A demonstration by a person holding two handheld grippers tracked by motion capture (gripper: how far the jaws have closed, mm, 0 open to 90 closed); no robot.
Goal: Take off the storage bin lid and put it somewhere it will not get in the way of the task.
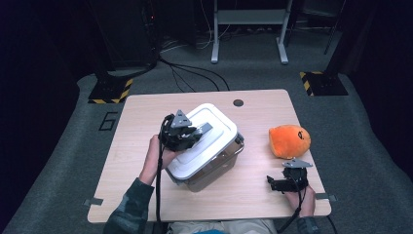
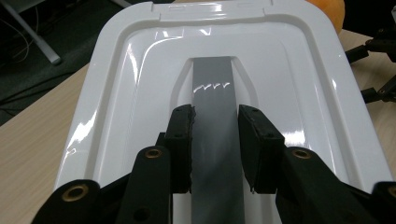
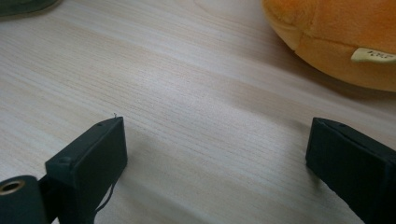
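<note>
Grey handle (image 2: pixel 215 140) sits pinched between our left gripper (image 2: pixel 215 144) jaws; the pads press on both its edges, so the grip is closed on it, as narrow as that strap allows. Handle runs down the middle recess of the white lid (image 2: pixel 116 93), so a centred grab there should carry the load evenly.

High view: bin (image 1: pixel 207 146) is near the counter (image 1: pixel 146 105) middle and looks tilted, left gripper (image 1: pixel 187 134) over the lid's near-left part with the forearm coming in from below. We read this as a lift or a test pull on the handle. Can't tell if the lid is latched to the clear tub under it; a side clip (image 1: pixel 239 140) shows on the right edge, state unclear. If it is not latched, only the lid comes up.

Right gripper (image 3: pixel 215 154) is parked low on the counter near the front right corner, jaws wide apart, nothing between them, bare wood in the gap. Orange plush (image 3: pixel 345 37) lies just beyond it, apart from the jaws. In the high view the plush (image 1: pixel 290 141) is right of the bin, well apart from it. Our guess: right side is staged for the toy once the bin is dealt with.

Risk: bin swings on the strap.
</note>
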